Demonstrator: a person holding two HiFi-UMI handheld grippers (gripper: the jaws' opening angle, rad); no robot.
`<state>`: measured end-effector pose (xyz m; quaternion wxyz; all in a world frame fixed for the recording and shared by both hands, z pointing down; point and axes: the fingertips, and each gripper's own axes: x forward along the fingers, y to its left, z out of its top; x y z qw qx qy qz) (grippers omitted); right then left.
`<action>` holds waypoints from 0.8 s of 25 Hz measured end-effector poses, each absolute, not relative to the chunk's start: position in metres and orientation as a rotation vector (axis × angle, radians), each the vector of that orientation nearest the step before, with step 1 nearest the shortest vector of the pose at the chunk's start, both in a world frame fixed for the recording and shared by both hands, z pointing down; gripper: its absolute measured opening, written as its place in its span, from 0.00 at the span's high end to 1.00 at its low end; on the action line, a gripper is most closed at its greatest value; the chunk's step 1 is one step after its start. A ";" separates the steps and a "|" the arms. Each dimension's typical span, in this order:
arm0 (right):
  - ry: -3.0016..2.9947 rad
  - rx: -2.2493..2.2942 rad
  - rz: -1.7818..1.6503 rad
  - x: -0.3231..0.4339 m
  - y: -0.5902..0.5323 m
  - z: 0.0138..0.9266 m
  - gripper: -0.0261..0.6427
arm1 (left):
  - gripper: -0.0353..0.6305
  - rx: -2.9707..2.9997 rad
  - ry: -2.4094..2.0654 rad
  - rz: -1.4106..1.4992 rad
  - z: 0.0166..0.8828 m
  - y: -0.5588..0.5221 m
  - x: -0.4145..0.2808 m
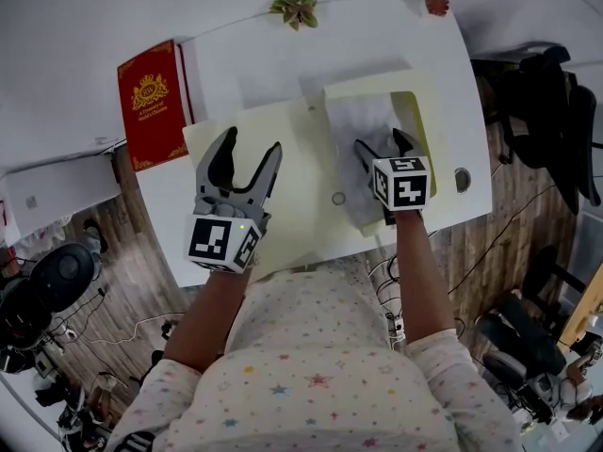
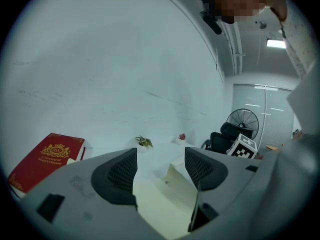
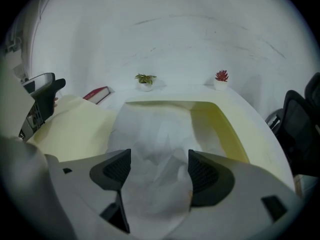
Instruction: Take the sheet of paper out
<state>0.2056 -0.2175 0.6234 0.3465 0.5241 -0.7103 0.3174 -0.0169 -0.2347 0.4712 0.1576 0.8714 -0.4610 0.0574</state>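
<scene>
A crumpled white sheet of paper [image 1: 363, 121] [image 3: 155, 131] lies half inside the pocket of an open pale yellow folder [image 1: 283, 158] [image 3: 222, 129] on the white table [image 1: 443, 73]. My right gripper [image 1: 381, 141] [image 3: 156, 166] is open, low over the near end of the sheet, with its jaws spread on either side of the creased paper. My left gripper [image 1: 252, 141] [image 2: 160, 166] is open and holds nothing. It hangs above the folder's left flap [image 2: 160, 206], to the left of the sheet.
A red book [image 1: 151, 102] [image 2: 45, 159] lies at the table's far left. Two small potted plants [image 1: 295, 9] [image 1: 436, 5] stand at the back edge by the wall. A black office chair [image 1: 551, 111] is to the right, a fan [image 1: 57, 271] on the floor at left.
</scene>
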 end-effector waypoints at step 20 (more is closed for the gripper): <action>-1.746 1.283 0.825 0.214 -0.200 0.640 0.47 | 0.53 2.496 -1.305 0.159 0.470 -0.231 -0.012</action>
